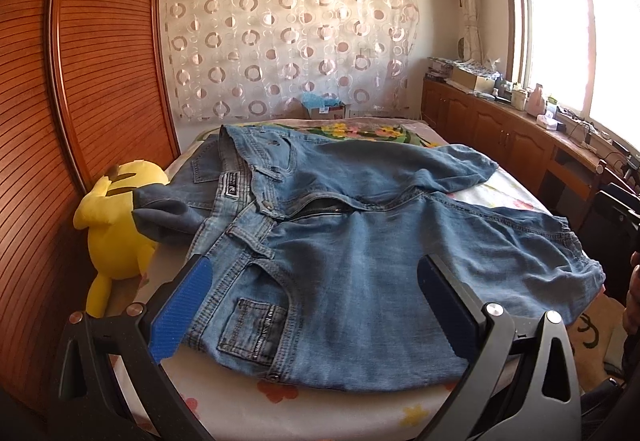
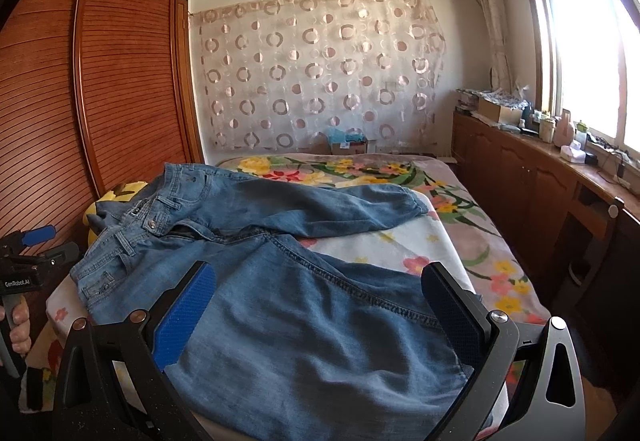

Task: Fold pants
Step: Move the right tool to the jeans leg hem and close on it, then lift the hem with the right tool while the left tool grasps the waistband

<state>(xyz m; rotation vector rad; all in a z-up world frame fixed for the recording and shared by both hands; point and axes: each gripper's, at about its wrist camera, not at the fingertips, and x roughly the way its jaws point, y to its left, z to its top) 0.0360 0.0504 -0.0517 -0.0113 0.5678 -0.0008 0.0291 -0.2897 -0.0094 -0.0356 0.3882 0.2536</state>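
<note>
One bed [image 1: 224,413], one jeans [image 1: 360,281], perhaps unfolded

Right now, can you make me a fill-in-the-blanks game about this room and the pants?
1. The jeans lie spread on the ____.
2. The plush toy beside the waistband is ____ in color.
3. The left tool has its two fingers spread ____ over the jeans.
4. The pads on the right tool are ____.

Missing words: bed; yellow; open; blue
</note>
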